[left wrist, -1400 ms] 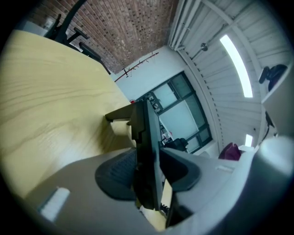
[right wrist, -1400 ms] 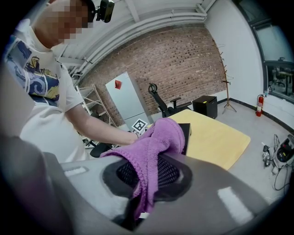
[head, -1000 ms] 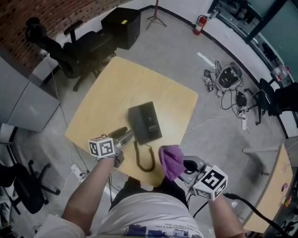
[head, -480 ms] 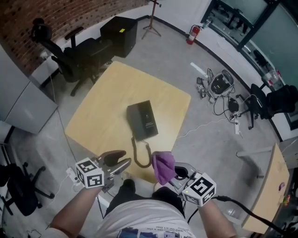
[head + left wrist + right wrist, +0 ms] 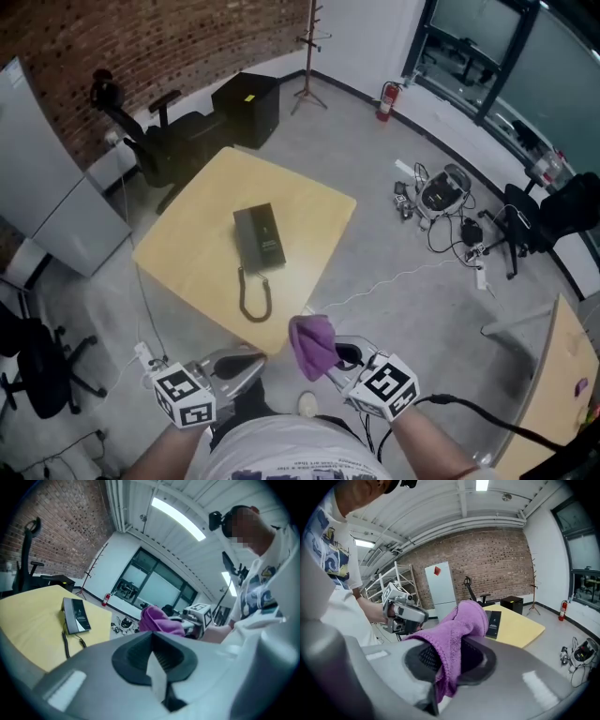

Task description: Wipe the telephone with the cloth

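the telephone (image 5: 259, 238) lies flat near the middle of the table (image 5: 178, 251), its coiled cord (image 5: 253, 300) trailing toward the table's near edge. nothing touches it, so by my reading the wiping isn't under way at this moment.

both grippers hang off the table, past its near edge and close to the person's body. the right gripper (image 5: 336, 360) has its fingers pinched on the purple cloth (image 5: 314, 343). the lower end of the cloth is clamped between the jaws and a loose tuft stands out beyond the tips. holding it that way probably puts soft fabric, not hard plastic, first onto the telephone, and leaves enough slack to drag across the flat top.

the left gripper (image 5: 246, 362) has just been closing its jaws. they now sit pressed together with nothing between them, as the left gripper view shows. it sits off the table's near edge, beside the right gripper. empty like this, it looks free to steady the telephone if needed. the phone seems light enough to slide on the smooth tabletop under a wipe, and the cord at the near edge could snag.
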### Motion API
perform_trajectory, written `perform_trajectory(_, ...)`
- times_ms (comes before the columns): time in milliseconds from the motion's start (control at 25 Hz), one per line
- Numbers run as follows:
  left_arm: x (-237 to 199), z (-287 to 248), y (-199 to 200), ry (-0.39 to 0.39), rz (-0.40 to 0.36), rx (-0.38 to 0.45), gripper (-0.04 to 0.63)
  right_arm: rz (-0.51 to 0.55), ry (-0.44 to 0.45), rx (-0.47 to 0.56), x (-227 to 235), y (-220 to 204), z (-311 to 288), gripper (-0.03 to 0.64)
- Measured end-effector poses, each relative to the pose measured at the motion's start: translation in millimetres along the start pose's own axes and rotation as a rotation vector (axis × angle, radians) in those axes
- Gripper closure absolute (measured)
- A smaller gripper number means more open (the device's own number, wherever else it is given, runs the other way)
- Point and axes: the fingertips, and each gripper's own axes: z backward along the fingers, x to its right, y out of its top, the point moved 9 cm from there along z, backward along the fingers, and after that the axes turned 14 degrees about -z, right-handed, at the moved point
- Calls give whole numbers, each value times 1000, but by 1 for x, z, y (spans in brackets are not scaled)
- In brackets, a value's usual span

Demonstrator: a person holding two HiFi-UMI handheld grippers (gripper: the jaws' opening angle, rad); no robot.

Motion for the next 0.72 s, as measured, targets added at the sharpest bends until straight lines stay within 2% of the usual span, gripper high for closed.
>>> perform_trajectory(160,54,7,-9,45,33,25,592,23,65,-25,-14,-23,17,574)
perform_trajectory(320,86,11,-13,73,15,12,592,40,112,-45,-28,-38,32,574)
perform_trajectory(520,95,14,-10,60,-4,18,592,43,114,-33,-41,-45,42,574)
perform_trajectory(720,97,17,-8,0,-13,11,592,37,82,-12,-55,-42,45,574)
